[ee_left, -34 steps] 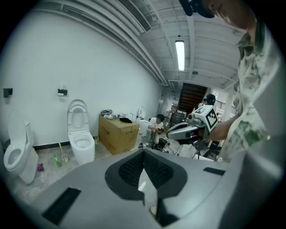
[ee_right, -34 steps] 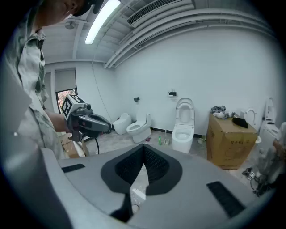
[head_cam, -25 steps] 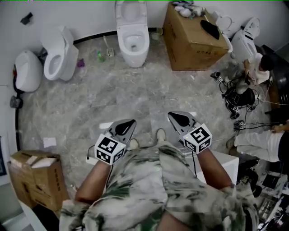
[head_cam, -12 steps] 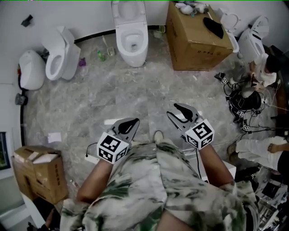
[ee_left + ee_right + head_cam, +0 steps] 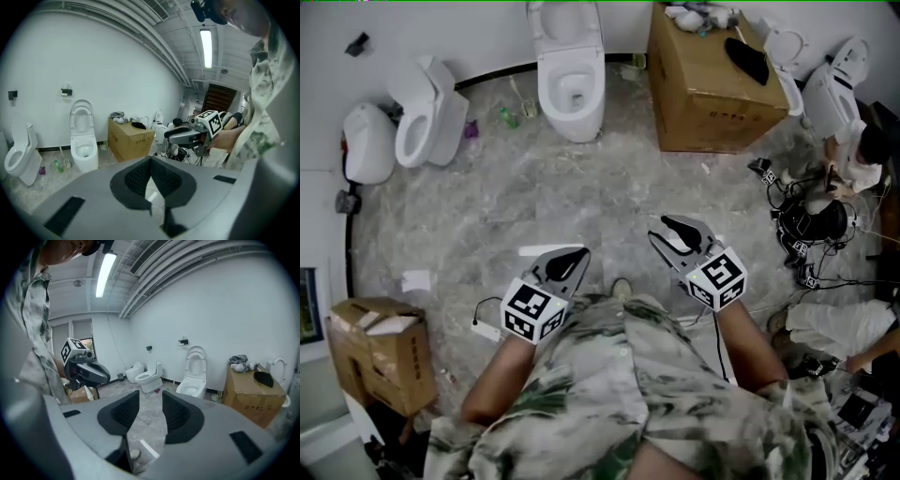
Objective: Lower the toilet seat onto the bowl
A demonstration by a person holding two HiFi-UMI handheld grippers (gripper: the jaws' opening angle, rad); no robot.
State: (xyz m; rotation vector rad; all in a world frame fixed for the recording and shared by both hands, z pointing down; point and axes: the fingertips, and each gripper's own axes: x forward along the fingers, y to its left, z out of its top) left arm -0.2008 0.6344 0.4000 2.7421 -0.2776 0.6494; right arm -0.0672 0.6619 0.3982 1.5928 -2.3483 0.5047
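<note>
Approach step. Toilet [image 5: 570,80] is well ahead of me, seat [image 5: 81,102] upright above its bowl. Left gripper [image 5: 150,158] clenched, empty. Right gripper [image 5: 150,392] jaws just swung open, easing back slightly, nothing between. Next: close in on the toilet, hook the seat's top edge.

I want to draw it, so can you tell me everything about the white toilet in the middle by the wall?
The toilet is white and glossy, like ceramic, with a rounded oval bowl that is open on top. Its seat is raised upright at the back, close to the white wall, not yet lowered. The toilet stands straight on the grey marbled floor and faces into the room. Nothing else seems to touch it.
</note>
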